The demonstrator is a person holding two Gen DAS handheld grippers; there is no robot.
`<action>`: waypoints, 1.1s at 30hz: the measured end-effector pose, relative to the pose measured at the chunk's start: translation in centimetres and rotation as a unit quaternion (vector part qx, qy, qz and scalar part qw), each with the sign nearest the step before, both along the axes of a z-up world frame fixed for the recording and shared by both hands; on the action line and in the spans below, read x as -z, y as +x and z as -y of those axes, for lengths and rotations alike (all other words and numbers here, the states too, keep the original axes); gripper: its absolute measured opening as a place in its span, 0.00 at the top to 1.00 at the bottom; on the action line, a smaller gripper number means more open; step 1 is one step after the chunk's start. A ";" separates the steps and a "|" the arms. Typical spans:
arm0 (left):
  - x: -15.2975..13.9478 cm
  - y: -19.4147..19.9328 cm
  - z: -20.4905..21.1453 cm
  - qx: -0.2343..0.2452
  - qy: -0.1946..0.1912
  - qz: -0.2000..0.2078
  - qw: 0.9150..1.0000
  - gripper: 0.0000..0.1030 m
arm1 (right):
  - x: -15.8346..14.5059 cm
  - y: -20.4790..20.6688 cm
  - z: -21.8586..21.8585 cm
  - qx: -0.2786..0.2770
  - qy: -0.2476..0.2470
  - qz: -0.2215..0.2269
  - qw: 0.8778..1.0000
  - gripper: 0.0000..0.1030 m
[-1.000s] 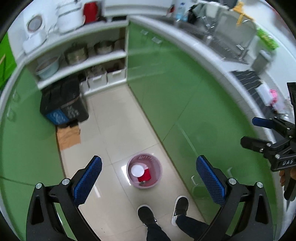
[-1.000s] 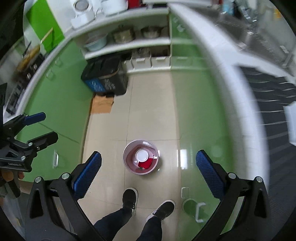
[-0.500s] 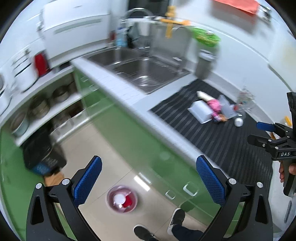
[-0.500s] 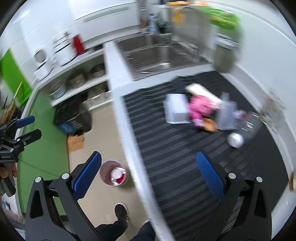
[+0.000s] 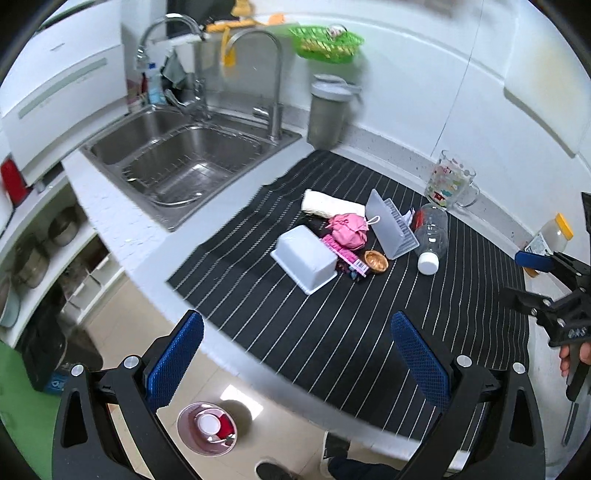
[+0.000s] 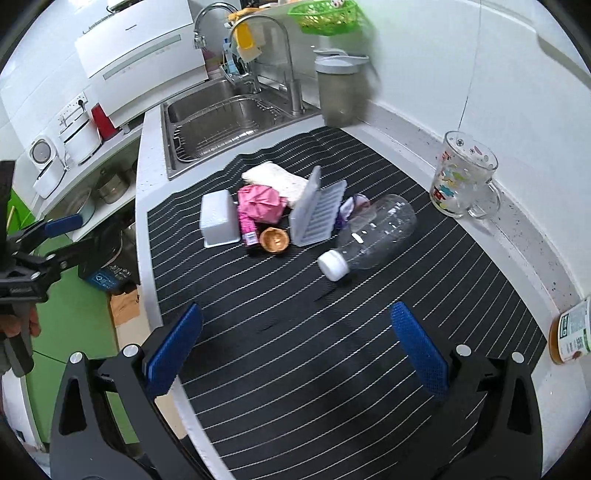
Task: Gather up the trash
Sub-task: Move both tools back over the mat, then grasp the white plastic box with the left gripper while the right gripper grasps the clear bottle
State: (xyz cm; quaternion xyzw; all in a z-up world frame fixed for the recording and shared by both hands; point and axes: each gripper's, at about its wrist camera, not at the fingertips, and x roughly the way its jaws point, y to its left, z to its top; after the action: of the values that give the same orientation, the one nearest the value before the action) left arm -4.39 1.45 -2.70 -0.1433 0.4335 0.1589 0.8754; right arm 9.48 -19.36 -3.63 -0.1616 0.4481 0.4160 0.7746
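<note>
Trash pile (image 6: 280, 218) mid-mat (image 6: 332, 369), front edge bare

Bright even light, strong fisheye bending at edges, motion blur on canister (image 5: 327, 110), glare on floor (image 5: 236, 395).

This is a home kitchen. A double stainless sink (image 5: 184, 158) with two tall faucets (image 5: 258, 74) sits in a white counter (image 5: 122, 236), and a green hanging basket (image 6: 325, 16) is fixed on the tiled wall above. Green cabinet doors (image 6: 70, 314) run below, open shelves hold pots (image 6: 110, 186), and a rice cooker (image 6: 79, 138) stands nearby. A striped black mat (image 6: 332, 350) covers the worktop.
</note>
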 end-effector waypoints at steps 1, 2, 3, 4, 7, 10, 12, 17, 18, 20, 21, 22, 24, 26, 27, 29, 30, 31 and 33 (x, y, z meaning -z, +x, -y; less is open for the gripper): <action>0.4 0.9 -0.1 0.003 -0.004 -0.005 1.000 0.05 | 0.2 0.6 0.1 0.001 0.002 -0.003 1.000 0.03; 0.7 1.6 -0.3 0.004 -0.006 -0.011 1.000 0.05 | 0.3 0.8 0.0 0.003 0.002 -0.006 1.000 0.03; 1.0 2.3 -0.5 0.007 -0.009 -0.015 1.000 0.05 | 0.3 1.1 0.0 0.004 0.002 -0.008 1.000 0.03; 1.4 2.9 -0.8 0.010 -0.013 -0.019 1.000 0.05 | 0.5 1.6 0.0 0.007 0.004 -0.011 1.000 0.03; 2.4 5.0 -1.5 0.024 -0.017 -0.031 0.999 0.05 | 0.9 2.4 -0.3 0.012 0.003 -0.018 1.000 0.03; 3.8 7.0 -2.5 0.039 -0.022 -0.049 0.998 0.05 | 1.5 3.6 -0.6 0.022 0.001 -0.029 0.999 0.03; 4.6 8.2 -3.0 0.049 -0.025 -0.060 0.997 0.05 | 1.9 4.2 -0.9 0.026 -0.002 -0.035 0.999 0.03; 7.0 10.8 -4.0 0.101 -0.033 -0.085 0.991 0.05 | 3.0 5.5 -1.7 0.044 -0.009 -0.045 0.998 0.03; 7.5 11.4 -4.2 0.120 -0.032 -0.092 0.988 0.05 | 3.2 5.7 -1.7 0.047 -0.011 -0.047 0.998 0.03; 8.2 12.2 -4.5 0.147 -0.026 -0.102 0.983 0.05 | 3.6 6.2 -2.0 0.054 -0.015 -0.051 0.997 0.03; 8.5 12.5 -4.6 0.157 -0.025 -0.107 0.981 0.05 | 3.9 6.4 -2.2 0.058 -0.018 -0.054 0.997 0.03; 8.8 12.8 -4.7 0.167 -0.023 -0.111 0.979 0.05 | 4.1 6.5 -2.3 0.061 -0.020 -0.056 0.996 0.03; 9.4 13.4 -4.7 0.193 -0.017 -0.119 0.974 0.05 | 4.4 6.7 -2.6 0.066 -0.022 -0.061 0.996 0.03; 9.8 13.8 -4.7 0.217 -0.011 -0.122 0.968 0.05 | 4.7 6.9 -2.8 0.072 -0.025 -0.065 0.995 0.03; 10.1 14.0 -4.6 0.235 -0.006 -0.122 0.964 0.05 | 4.8 7.0 -2.9 0.074 -0.026 -0.065 0.995 0.03; 10.5 14.1 -4.6 0.262 0.003 -0.118 0.958 0.05 | 5.1 7.2 -3.0 0.080 -0.030 -0.067 0.994 0.03; 10.6 14.1 -4.5 0.271 0.005 -0.115 0.956 0.05 | 5.2 7.2 -3.0 0.083 -0.032 -0.068 0.994 0.03; 10.6 14.1 -4.6 0.279 0.005 -0.111 0.954 0.05 | 5.3 7.3 -3.0 0.085 -0.034 -0.068 0.993 0.03; 10.7 14.1 -4.7 0.288 0.006 -0.099 0.952 0.05 | 5.4 7.4 -3.0 0.091 -0.037 -0.069 0.993 0.03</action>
State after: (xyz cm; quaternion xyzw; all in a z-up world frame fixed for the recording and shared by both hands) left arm 9.71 6.15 -13.36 0.0100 0.5402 -0.0841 0.8373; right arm 16.90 -16.40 -9.07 -0.1195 0.5286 0.3367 0.7700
